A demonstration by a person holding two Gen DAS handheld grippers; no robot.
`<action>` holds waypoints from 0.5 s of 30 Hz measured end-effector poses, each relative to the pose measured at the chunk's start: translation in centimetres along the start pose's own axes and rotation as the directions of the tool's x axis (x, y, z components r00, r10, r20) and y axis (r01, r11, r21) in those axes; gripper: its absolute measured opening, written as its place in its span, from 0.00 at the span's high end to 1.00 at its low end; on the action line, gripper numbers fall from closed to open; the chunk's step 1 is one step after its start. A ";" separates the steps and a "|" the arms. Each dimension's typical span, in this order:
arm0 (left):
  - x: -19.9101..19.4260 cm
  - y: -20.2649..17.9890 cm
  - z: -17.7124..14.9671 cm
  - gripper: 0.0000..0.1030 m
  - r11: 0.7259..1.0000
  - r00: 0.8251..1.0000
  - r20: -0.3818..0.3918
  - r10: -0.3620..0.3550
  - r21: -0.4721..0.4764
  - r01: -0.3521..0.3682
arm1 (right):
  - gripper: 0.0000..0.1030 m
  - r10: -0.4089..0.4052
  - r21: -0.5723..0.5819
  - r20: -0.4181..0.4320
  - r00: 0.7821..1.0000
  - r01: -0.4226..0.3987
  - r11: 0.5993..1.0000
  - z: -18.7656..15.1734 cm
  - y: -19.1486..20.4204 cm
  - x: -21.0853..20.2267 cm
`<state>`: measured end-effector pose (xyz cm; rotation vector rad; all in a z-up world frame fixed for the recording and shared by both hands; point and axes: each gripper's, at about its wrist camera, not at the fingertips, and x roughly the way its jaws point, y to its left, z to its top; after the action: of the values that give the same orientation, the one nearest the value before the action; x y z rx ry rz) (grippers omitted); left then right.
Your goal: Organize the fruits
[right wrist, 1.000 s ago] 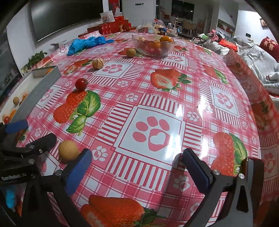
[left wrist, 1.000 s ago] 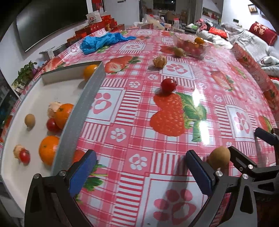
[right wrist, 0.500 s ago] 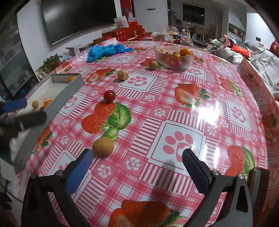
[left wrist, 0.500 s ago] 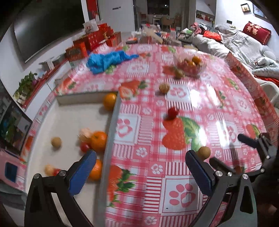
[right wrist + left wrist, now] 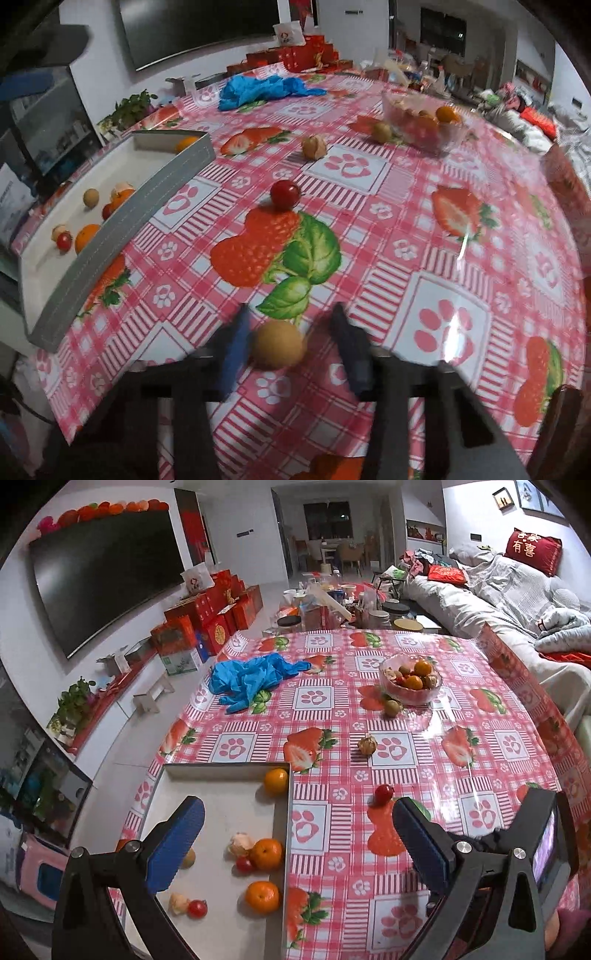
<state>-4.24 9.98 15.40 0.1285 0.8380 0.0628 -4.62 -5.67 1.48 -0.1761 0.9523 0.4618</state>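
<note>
A round brown fruit (image 5: 279, 349) lies on the strawberry tablecloth between the fingers of my right gripper (image 5: 291, 312). Its jaws are closing. The left pad (image 5: 236, 343) touches the fruit, and a strip of cloth still shows before the right pad. My left gripper (image 5: 297, 810) hangs open and empty, high above the right wall of the grey tray (image 5: 221, 768), also seen as the tray (image 5: 122, 236) in the right wrist view. Oranges (image 5: 266, 853), small tomatoes and pale fruits lie in the tray. A cherry tomato (image 5: 285, 194) and a husked fruit (image 5: 314, 147) lie loose on the cloth.
A glass bowl (image 5: 385, 672) of fruit stands at the far right, with a brown fruit (image 5: 392, 707) next to it. Crumpled blue gloves (image 5: 251, 679) lie at the far left of the table. Behind the table are jars, red boxes, a TV and a sofa.
My left gripper has risen well above the table, now over the tray edge. My right gripper has shifted left to the brown fruit, and its wide-open jaws have narrowed around it.
</note>
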 end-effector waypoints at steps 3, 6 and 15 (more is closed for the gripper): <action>1.9 -0.9 -0.2 0.01 1.000 1.000 -0.021 0.005 -0.013 -0.005 | 0.70 0.016 0.049 0.013 1.000 -0.017 0.999 -0.1 -1.4 -0.4; 4.0 -2.7 -0.9 0.01 1.000 0.998 -0.052 -0.028 -0.013 0.027 | 0.70 0.042 0.126 0.029 0.999 -0.046 0.991 -0.3 -3.7 -1.2; 11.4 -8.7 -1.3 0.22 0.997 0.986 -0.155 -0.064 0.037 0.070 | 0.70 0.039 0.236 0.042 0.998 -0.048 0.970 -1.3 -8.0 -3.2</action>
<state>2.38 2.73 4.96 0.1360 0.9977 -0.0085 -3.53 -14.14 2.87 0.0702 0.9681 0.3862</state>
